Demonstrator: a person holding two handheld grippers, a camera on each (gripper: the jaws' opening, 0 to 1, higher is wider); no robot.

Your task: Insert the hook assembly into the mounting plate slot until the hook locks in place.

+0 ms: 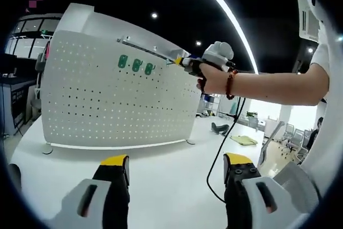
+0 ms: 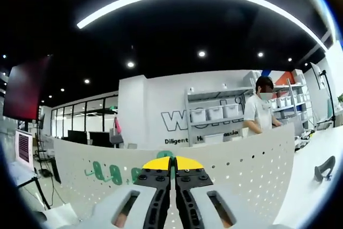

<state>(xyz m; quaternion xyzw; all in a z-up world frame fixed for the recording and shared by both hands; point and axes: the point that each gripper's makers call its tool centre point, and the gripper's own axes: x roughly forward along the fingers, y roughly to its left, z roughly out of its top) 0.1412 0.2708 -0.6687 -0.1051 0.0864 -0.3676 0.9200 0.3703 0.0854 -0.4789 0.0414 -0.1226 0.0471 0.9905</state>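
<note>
A white perforated mounting plate point(image 1: 107, 105) stands upright on a white table point(image 1: 161, 175). Three green hooks point(image 1: 136, 64) sit in a row near its top, under a slim metal rail point(image 1: 144, 47). A person's hand holds my right gripper point(image 1: 182, 61) at the plate's upper right edge. In the right gripper view the plate point(image 2: 241, 170) and green hooks point(image 2: 113, 174) lie just beyond my right gripper point(image 2: 172, 163), whose yellow-tipped jaws are pressed together on a thin green piece, the hook assembly point(image 2: 172, 156). My left gripper point(image 1: 177, 160) hovers open over the table, well short of the plate.
A black cable point(image 1: 225, 148) hangs from the right gripper down to the table. A dark object point(image 1: 220, 128) and a yellow item point(image 1: 244, 139) lie past the plate's right end. A person point(image 2: 260, 111) stands by shelves point(image 2: 214, 113) behind the plate.
</note>
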